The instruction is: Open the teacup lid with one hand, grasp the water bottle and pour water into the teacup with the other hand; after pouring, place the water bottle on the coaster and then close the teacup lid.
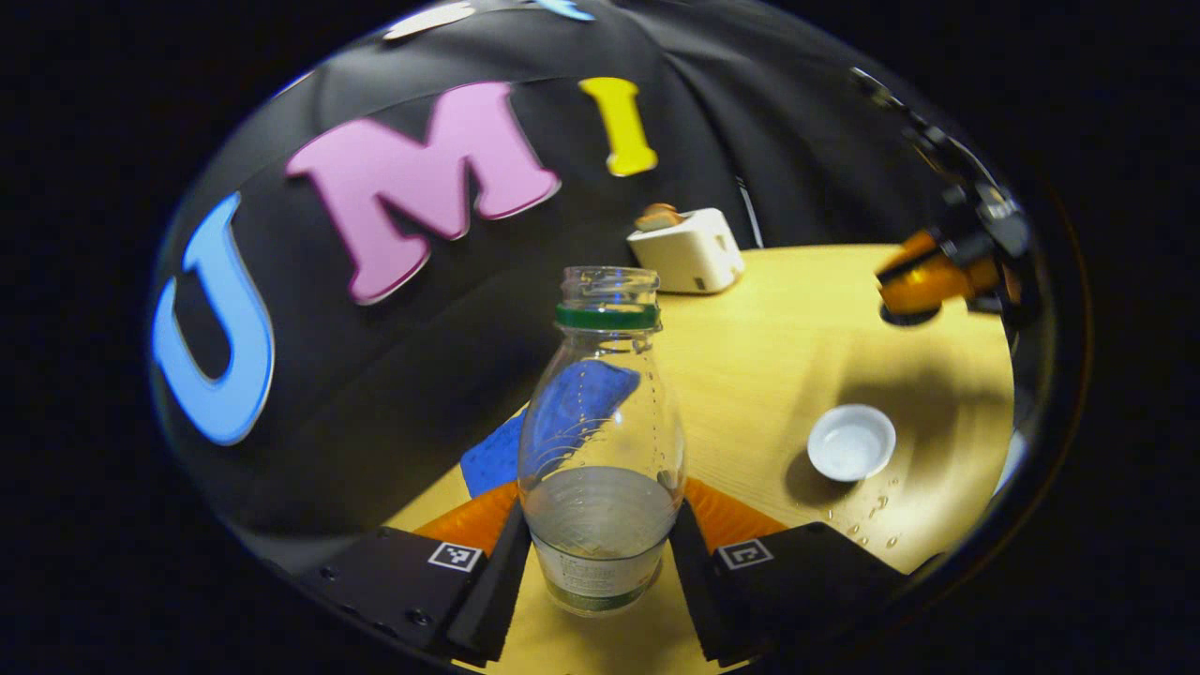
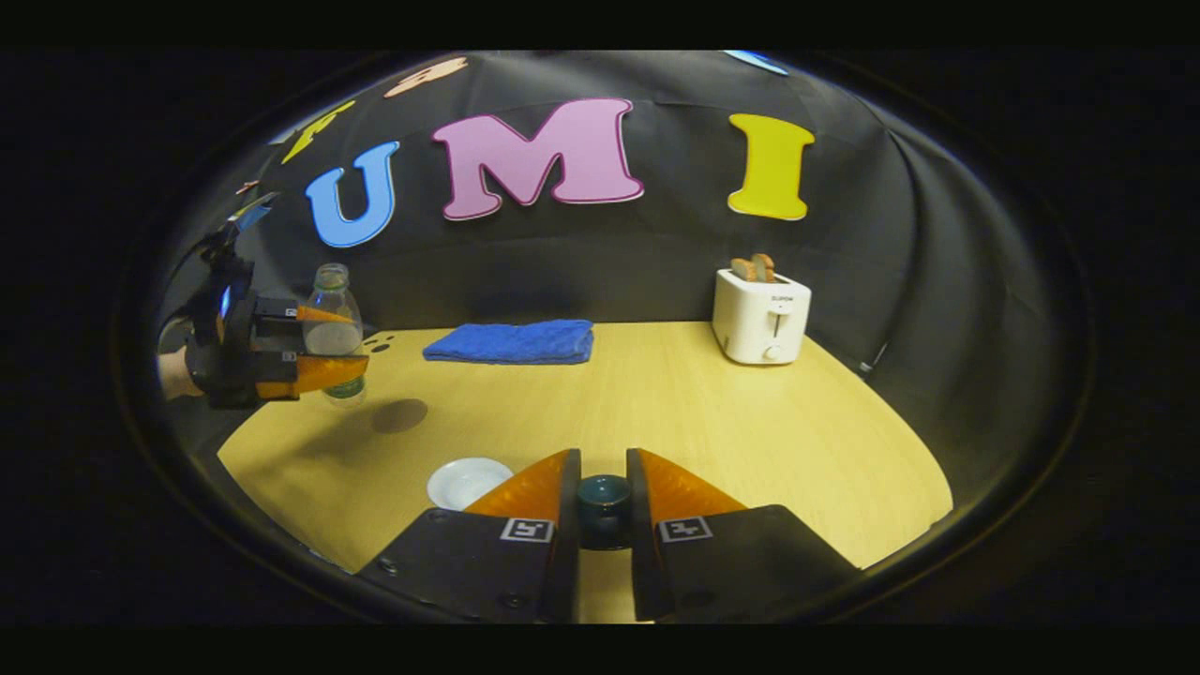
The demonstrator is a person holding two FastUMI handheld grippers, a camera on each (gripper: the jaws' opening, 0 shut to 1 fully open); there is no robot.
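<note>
A clear water bottle (image 1: pixel 600 441) with a green neck ring and no cap stands upright between my left gripper's (image 1: pixel 600 539) fingers, which are shut on its lower body; it is about a third full. In the right gripper view the same bottle (image 2: pixel 334 328) hangs above the table's left end in that gripper (image 2: pixel 309 361), with its shadow below. My right gripper (image 2: pixel 603 478) is shut on a small dark teal round teacup lid (image 2: pixel 603 506); the cup beneath is hidden. A white coaster dish (image 2: pixel 467 481) lies just left of it, and in the left gripper view the dish (image 1: pixel 851 441) is at the right.
A folded blue cloth (image 2: pixel 511 341) lies at the back of the wooden table (image 2: pixel 750 431). A white toaster (image 2: pixel 761 315) holding bread stands at the back right. Water drops (image 1: pixel 872 516) dot the wood near the dish. The right gripper (image 1: pixel 923 277) hovers at the table's far right.
</note>
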